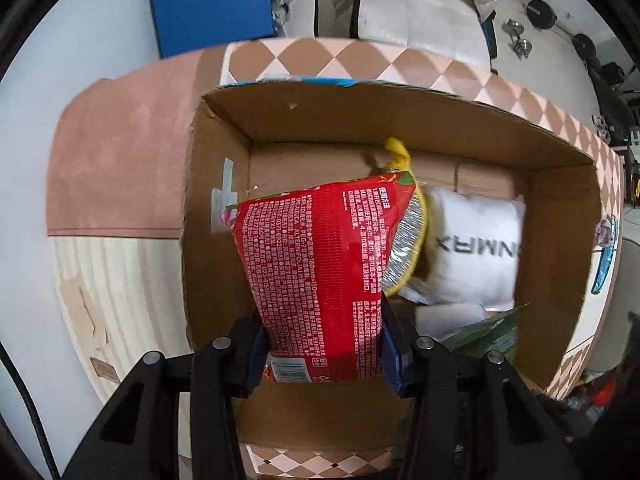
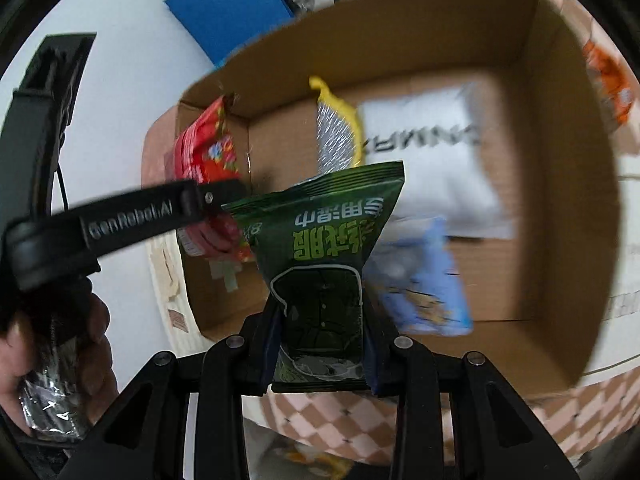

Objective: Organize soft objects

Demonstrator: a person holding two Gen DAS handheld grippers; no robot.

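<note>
Two packets pinched over the open box

Both of my grippers are loaded. My left gripper (image 1: pixel 324 354) clamps the bottom end of the red packet (image 1: pixel 320 264); its long axis runs straight away from the fingers, the sealed top edge pointing toward the far wall of the cardboard box (image 1: pixel 216 152), and the printed back faces my left wrist camera. It hangs above the box's left half, over the near wall.

My right gripper (image 2: pixel 323 354) is pinched on the lower end of the green packet (image 2: pixel 324 232), which likewise stands lengthwise out from the fingers, its top seal aimed at the box interior. Its lettering reads upside down to me.

Inside the box, a white pillow (image 1: pixel 476 248) lies against the far right, with a yellow-edged foil bag (image 1: pixel 404 216) just beside it on the left. From the right wrist view a light blue packet (image 2: pixel 424 280) sits near the pillow, badly blurred. Under the box I see a pink checkered surface (image 1: pixel 360 56).
</note>
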